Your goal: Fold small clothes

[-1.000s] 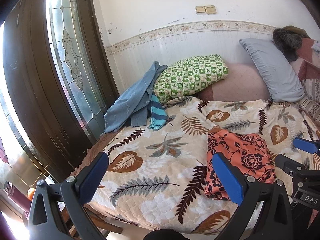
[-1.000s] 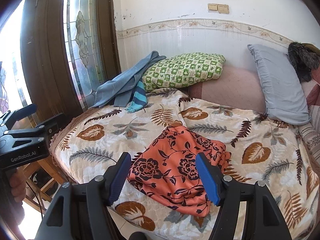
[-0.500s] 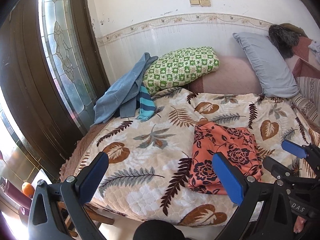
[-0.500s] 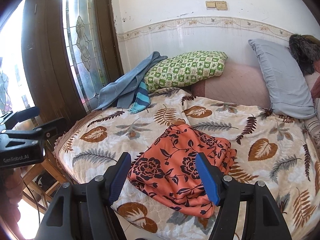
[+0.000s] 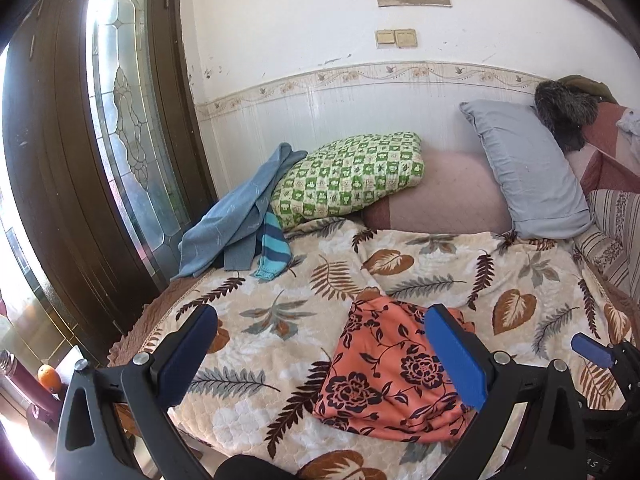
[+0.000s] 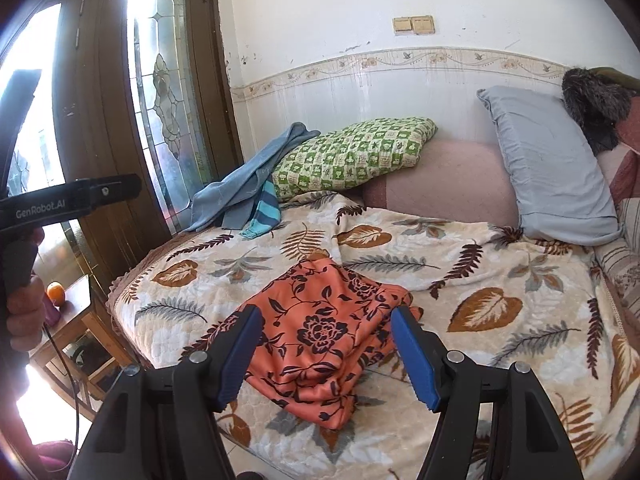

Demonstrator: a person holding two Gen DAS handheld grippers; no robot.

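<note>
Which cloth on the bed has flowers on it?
The orange cloth, lying nearest the right tongs. It has dark flowers; the blue cloth by the door is plain, and the turquoise one is striped.

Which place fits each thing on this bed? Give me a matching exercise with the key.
Things:
1. orange floral garment
2. green checked pillow
3. grey pillow
4. blue cloth

Places:
A. propped against the wall on the right
B. draped by the door
C. near the front edge of the leaf-print blanket
D. middle, at the wall

Pairs: 1-C, 2-D, 3-A, 4-B
</note>
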